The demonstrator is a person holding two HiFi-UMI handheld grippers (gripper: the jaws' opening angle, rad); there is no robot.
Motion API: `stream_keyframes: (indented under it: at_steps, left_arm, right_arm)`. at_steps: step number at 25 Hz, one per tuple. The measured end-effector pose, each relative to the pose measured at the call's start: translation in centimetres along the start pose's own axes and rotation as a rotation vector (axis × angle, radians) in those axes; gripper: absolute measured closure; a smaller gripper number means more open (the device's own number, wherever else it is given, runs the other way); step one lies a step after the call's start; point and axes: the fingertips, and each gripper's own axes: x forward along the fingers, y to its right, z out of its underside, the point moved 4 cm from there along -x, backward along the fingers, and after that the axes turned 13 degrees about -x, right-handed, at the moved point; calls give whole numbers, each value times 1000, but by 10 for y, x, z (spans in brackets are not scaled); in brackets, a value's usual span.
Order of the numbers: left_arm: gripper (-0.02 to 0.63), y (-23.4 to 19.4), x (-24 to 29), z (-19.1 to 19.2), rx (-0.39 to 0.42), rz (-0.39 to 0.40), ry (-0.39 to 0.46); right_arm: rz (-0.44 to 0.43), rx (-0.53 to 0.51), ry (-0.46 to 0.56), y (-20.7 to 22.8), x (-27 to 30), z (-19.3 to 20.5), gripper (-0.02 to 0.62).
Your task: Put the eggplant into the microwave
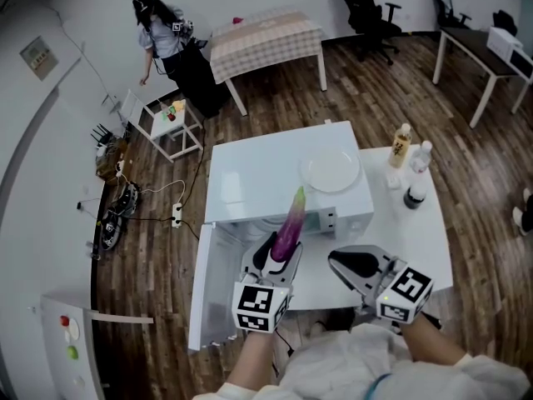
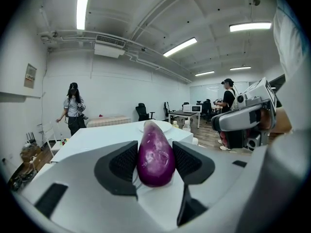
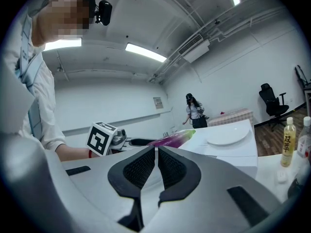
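Note:
My left gripper (image 1: 280,257) is shut on the thick end of a purple eggplant (image 1: 293,220), whose green tip points away toward the white microwave (image 1: 250,173). In the left gripper view the eggplant (image 2: 155,155) fills the gap between the black pads (image 2: 123,162). The microwave door (image 1: 213,283) hangs open to the left, and the eggplant is in front of the opening. My right gripper (image 1: 343,265) is to the right of it, jaws shut with nothing between them (image 3: 156,154). In the right gripper view the eggplant (image 3: 174,140) shows beyond the jaws.
A white plate (image 1: 331,172) lies on top of the microwave. Bottles (image 1: 401,147) stand on the white table (image 1: 433,240) to the right. A person (image 1: 158,32) stands at the far left by a checked table (image 1: 265,37). Cables lie on the wooden floor at left.

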Motion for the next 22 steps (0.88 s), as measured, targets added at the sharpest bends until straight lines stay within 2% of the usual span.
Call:
stream_keyframes:
  at_steps: [9, 22]
  left_arm:
    - [383, -6, -28, 10, -8, 22, 32]
    - [383, -16, -63, 48, -15, 47, -8]
  right_arm:
    - [32, 9, -13, -22, 3, 7, 560]
    - [92, 18, -18, -63, 8, 28, 560]
